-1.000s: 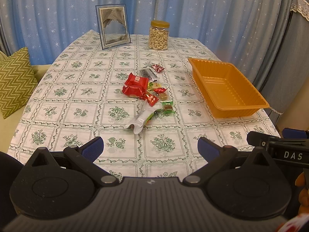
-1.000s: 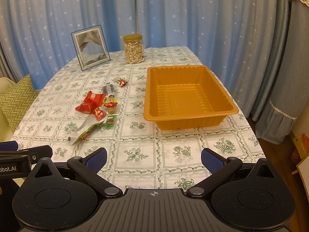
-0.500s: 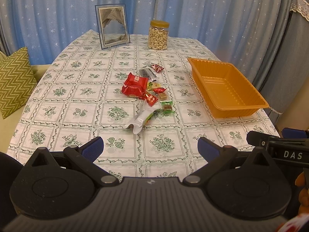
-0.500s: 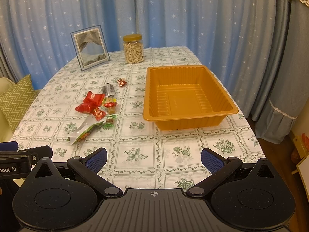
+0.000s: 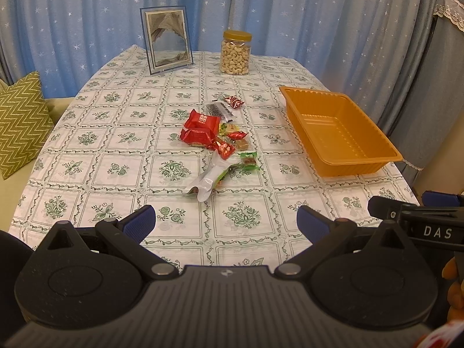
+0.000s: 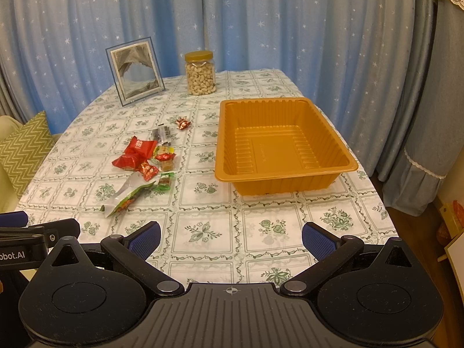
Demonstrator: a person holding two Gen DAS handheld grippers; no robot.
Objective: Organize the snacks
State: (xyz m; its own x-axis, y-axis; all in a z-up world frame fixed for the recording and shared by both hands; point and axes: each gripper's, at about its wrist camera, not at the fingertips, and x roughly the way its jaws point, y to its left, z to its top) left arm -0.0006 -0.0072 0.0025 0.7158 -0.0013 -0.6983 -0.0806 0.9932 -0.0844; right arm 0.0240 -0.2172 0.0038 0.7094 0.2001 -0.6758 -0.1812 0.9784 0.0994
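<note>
A loose heap of wrapped snacks lies mid-table: red packets point(image 5: 200, 129) point(image 6: 136, 150), small candies, a dark wrapper point(image 5: 219, 108) and a silver-green pouch point(image 5: 211, 174) point(image 6: 127, 195). One red candy point(image 5: 234, 101) point(image 6: 182, 123) sits apart, farther back. An empty orange tray point(image 5: 385, 152) point(image 6: 226, 156) stands to the right of the heap. My left gripper point(image 5: 226, 221) hovers open over the near table edge, well short of the pouch. Beside it, my right gripper point(image 6: 230, 237) is open too, in front of the tray, holding nothing.
A jar of cashews point(image 5: 235, 52) point(image 6: 200, 73) and a picture frame point(image 5: 166, 43) point(image 6: 135, 71) stand at the table's far end. Starry blue curtains hang behind. A green zigzag cushion point(image 5: 20, 121) lies off the left edge. The floral tablecloth point(image 6: 269, 226) drops off at right.
Both views have shifted only slightly; the scene sits a touch lower in the frames. Neither gripper's opening has changed and nothing on the table has moved.
</note>
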